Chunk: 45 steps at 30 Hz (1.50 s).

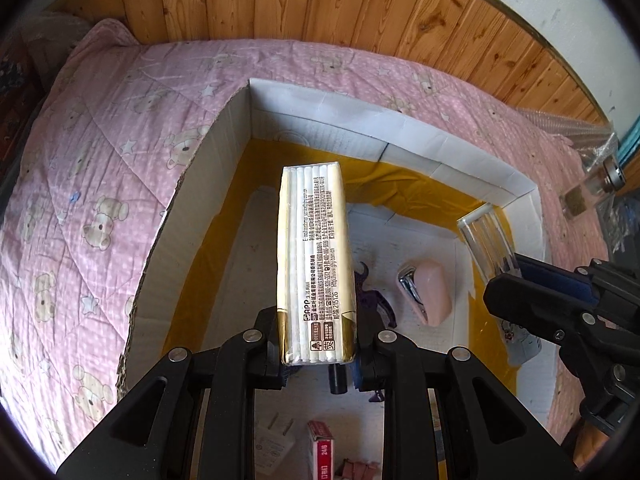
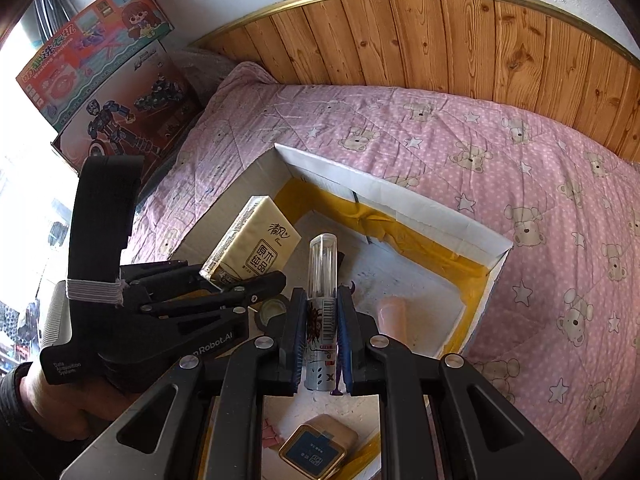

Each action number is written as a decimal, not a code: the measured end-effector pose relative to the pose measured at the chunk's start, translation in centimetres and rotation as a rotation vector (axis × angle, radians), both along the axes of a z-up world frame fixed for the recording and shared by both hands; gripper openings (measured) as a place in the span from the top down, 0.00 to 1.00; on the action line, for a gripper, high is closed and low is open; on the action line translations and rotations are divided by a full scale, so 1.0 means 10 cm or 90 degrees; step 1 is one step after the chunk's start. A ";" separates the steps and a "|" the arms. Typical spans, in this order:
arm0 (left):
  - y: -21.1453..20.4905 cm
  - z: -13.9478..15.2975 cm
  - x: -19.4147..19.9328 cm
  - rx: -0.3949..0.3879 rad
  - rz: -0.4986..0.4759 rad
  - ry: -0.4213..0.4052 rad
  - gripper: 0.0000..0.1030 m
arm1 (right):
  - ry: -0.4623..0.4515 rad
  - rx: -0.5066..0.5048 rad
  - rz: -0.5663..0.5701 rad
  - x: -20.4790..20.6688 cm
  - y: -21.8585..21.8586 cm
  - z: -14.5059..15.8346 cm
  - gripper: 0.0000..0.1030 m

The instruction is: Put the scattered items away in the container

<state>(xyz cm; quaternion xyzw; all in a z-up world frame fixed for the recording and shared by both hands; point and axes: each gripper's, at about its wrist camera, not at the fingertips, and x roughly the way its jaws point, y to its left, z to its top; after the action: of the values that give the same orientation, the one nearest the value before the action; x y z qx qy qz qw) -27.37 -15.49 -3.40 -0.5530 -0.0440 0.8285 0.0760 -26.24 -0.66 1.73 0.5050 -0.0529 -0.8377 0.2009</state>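
Note:
My left gripper (image 1: 318,344) is shut on a cream tissue pack (image 1: 316,264) and holds it above the open cardboard box (image 1: 224,148) on the pink bed. The pack also shows in the right wrist view (image 2: 252,244). My right gripper (image 2: 322,320) is shut on a silver spray bottle with a clear cap (image 2: 322,280), over the same box (image 2: 384,196). The right gripper also shows in the left wrist view (image 1: 560,300). Inside the box lie a pink stapler (image 1: 428,290) and a purple clip (image 1: 374,300).
A staples box (image 1: 322,450), a white plug (image 1: 272,440) and a gold tin (image 2: 318,450) lie in the box's near part. A pink bear quilt (image 2: 520,184) surrounds the box. Toy boxes (image 2: 108,80) stand at the left. A glass bottle (image 1: 592,192) lies far right.

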 end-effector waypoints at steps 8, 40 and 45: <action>0.01 -0.16 -0.12 -0.024 0.007 -0.021 0.77 | -0.044 0.016 -0.011 -0.17 -0.05 -0.15 0.85; -0.03 0.32 0.47 -0.071 0.022 0.023 0.52 | -0.052 0.022 0.020 0.32 0.09 -0.01 0.66; -0.01 0.61 0.89 -0.074 0.017 0.062 0.52 | -0.001 0.070 0.084 0.80 0.04 0.18 0.60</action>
<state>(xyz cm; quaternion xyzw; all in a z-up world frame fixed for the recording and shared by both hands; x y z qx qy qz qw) -18.47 -15.60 2.65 -0.5151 0.0009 0.8564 0.0350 -18.25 -0.23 3.51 0.5187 0.0266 -0.8237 0.2277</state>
